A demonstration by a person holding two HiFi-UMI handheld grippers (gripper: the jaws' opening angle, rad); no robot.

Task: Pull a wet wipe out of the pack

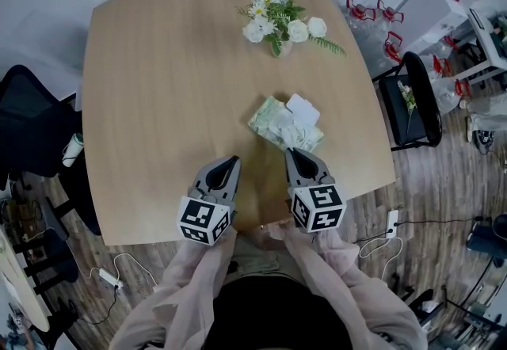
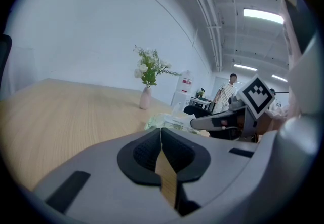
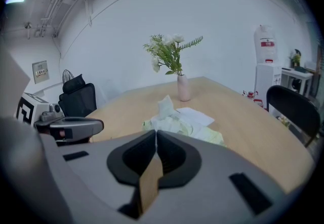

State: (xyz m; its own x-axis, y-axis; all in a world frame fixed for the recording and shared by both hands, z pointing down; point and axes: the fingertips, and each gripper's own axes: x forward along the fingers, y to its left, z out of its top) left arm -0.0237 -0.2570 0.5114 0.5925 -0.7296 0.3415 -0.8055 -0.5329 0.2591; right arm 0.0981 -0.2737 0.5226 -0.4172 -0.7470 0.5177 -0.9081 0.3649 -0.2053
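table stock, left to right

1. my left claw (image 1: 231, 158): jaws pressed together, nothing between them, over the table (image 1: 150, 87) at 6 o'clock.
2. wet wipe pack (image 1: 268, 115): green, lying at 4 o'clock of the table's centre, white flap (image 1: 303, 109) open, one wipe (image 1: 288, 133) tufting up.
3. flower vase (image 1: 277, 46): at 1 o'clock.
4. my right claw (image 1: 295, 152): jaws together, empty, tip just beside the pack.
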